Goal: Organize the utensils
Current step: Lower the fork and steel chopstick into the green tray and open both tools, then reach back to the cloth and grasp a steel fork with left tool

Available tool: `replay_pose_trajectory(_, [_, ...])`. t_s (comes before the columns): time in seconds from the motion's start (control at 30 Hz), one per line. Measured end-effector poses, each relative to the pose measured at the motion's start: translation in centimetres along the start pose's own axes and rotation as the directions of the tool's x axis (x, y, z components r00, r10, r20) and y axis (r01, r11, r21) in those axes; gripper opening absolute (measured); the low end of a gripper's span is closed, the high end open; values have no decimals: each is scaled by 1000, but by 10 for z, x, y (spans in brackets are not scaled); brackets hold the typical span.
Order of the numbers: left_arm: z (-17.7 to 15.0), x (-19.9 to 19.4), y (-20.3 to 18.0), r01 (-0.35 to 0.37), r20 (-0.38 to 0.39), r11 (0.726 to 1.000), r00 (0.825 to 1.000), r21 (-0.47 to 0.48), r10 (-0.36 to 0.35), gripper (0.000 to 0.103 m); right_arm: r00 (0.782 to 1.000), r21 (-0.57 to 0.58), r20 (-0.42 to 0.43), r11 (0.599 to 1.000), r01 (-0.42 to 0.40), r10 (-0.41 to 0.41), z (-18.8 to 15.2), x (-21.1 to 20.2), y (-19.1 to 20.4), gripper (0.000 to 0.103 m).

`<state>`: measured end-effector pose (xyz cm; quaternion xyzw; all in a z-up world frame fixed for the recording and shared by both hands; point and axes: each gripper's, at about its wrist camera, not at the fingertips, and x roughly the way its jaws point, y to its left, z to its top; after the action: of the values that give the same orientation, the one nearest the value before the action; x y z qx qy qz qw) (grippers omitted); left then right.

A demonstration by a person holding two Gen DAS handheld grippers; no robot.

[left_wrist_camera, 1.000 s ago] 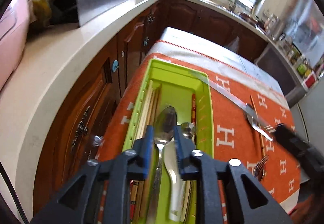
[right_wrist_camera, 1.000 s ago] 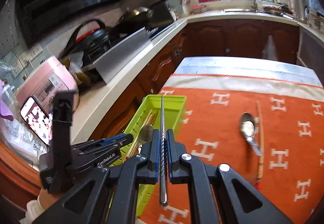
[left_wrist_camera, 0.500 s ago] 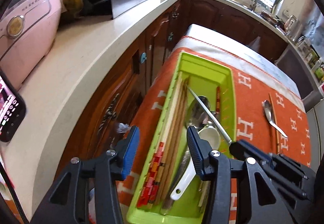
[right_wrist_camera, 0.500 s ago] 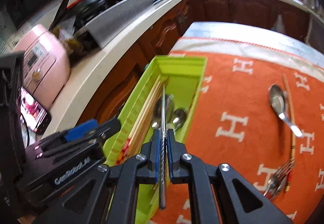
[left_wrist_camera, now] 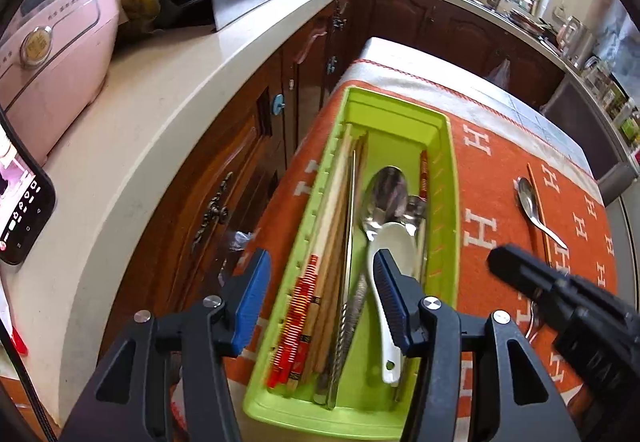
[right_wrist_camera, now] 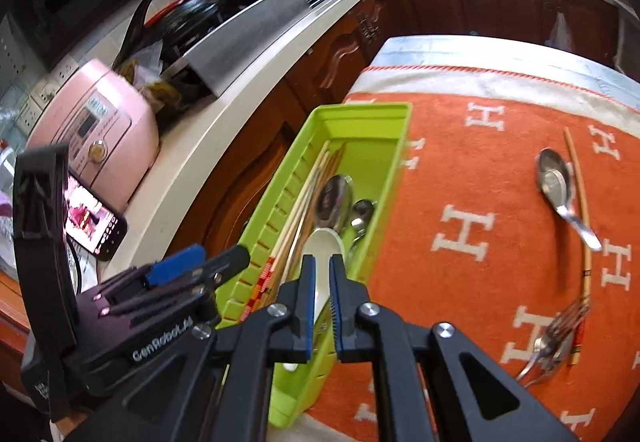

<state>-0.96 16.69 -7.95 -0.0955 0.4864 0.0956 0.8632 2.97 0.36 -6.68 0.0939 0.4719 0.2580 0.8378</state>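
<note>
**Green tray filling up, more cutlery waiting on the orange cloth**

The left tool [left_wrist_camera: 320, 290] is hanging over the near end of the green tray [left_wrist_camera: 448, 202], its blue-padded jaws standing wide apart with nothing pressed between them; they have just been opening. Below them, inside the tray, wooden chopsticks [left_wrist_camera: 332, 226] with red-banded ends are lying along the left wall, a twisted metal rod [left_wrist_camera: 350, 318] is lying beside them, and a large steel spoon [left_wrist_camera: 384, 194] and a white ceramic spoon [left_wrist_camera: 390, 282] are resting toward the right wall. A smaller steel spoon is partly hidden under the white one.

The right tool [right_wrist_camera: 321, 282] is hovering over the tray's near right edge with its jaws drawn almost together. No utensil is showing in the narrow slot between the pads, only the white spoon down in the tray behind them.

The tray is sitting on the left edge of the orange cloth [right_wrist_camera: 460, 170] covering the table. Well apart from it on the cloth, a steel spoon [right_wrist_camera: 560, 190] is lying just beside a single chopstick [right_wrist_camera: 580, 210], and a fork [right_wrist_camera: 556, 338] is lying at the chopstick's near end, touching it.

On the pale kitchen counter to the left, a pink rice cooker [right_wrist_camera: 96, 138] is standing, with a lit phone [right_wrist_camera: 94, 222] in front of it.
</note>
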Motion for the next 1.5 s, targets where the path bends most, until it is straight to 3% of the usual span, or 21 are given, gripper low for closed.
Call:
replay_pose_trajectory(0.27, [-1, -9, -31, 18, 21, 997, 1000, 75, -20, 55, 991, 3, 93, 995, 98, -97, 4, -29, -28, 7])
replay_pose_trajectory(0.77, [-10, -28, -110, 116, 47, 969, 990, 219, -130, 61, 968, 102, 172, 980, 168, -184, -3, -73, -91, 7])
replay_pose_trajectory(1.23, [-24, -13, -148, 171, -2, 950, 984, 261, -176, 62, 958, 169, 185, 967, 190, -220, -12, -85, -138, 7])
replay_pose_trajectory(1.5, [-31, 7, -162, 239, -82, 930, 971, 277, -226, 62, 960, 218, 166, 958, 185, -223, -21, -83, -164, 7])
